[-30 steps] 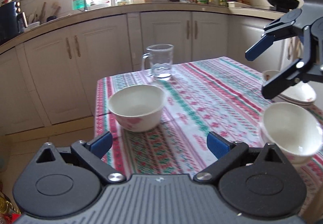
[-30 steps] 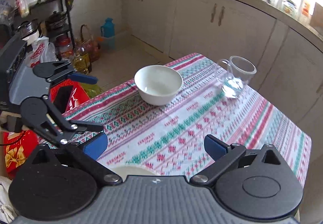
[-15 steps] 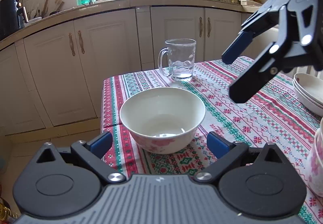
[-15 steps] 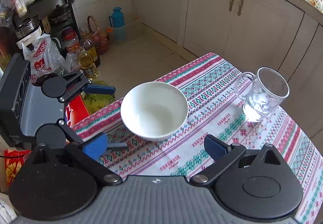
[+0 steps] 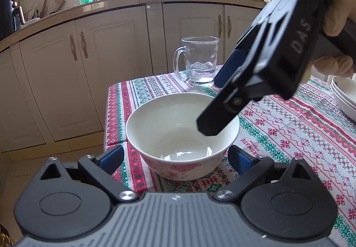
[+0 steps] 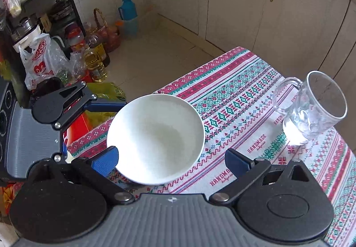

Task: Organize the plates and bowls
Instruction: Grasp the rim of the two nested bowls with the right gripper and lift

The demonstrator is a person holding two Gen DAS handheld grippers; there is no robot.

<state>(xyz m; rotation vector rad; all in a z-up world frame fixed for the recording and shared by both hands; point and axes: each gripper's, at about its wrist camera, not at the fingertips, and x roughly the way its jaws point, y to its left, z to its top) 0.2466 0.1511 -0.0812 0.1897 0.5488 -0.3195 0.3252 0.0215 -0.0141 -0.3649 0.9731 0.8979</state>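
A white bowl (image 5: 181, 133) with a pink pattern on its outside sits near the corner of the table; it also shows in the right wrist view (image 6: 155, 141). My left gripper (image 5: 175, 159) is open, level with the bowl, one finger on each side of its near wall. My right gripper (image 6: 171, 161) is open and comes down from above, its fingers astride the bowl's near rim. In the left wrist view the right gripper (image 5: 219, 100) hangs over the bowl's right rim. Stacked white plates (image 5: 343, 95) lie at the right edge.
A glass mug (image 5: 200, 60) stands behind the bowl, also seen in the right wrist view (image 6: 311, 109). The striped tablecloth (image 5: 289, 122) ends in table edges just left of the bowl. Cabinets stand behind; bottles and bags (image 6: 93, 62) sit on the floor.
Both grippers have closed in on the bowl. The left moved forward until its fingers flank it; the right swung over and down onto its rim.
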